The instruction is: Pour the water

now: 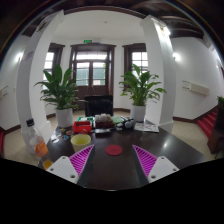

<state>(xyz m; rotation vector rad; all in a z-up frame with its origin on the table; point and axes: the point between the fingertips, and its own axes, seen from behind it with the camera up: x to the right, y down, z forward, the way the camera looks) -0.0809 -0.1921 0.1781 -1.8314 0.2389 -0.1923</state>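
Only one view here, the gripper's own camera. The gripper (113,160) sits low over a dark round table (170,150), and its two fingers are spread wide apart with nothing between them, so it's released, not holding anything. The magenta pads (82,158) show on the inner faces of both fingers.

Just ahead of the fingers, roughly centered between them, there's a small red disc (114,150) lying flat on the table. Ahead of the left finger stands a yellow-green cup (80,142), close to that fingertip but not touching it. Further out to the left is an orange thing (42,150), too small to tell what it is.

Beyond the fingers, at the far side of the table, there's a cluster of stuff: a red container (82,127) and some dark tea-set-looking items (104,126). Can't pick out which one holds the water.

Way past the table, two big potted plants (63,95) flank a dark wooden door (96,72), with white walls around.
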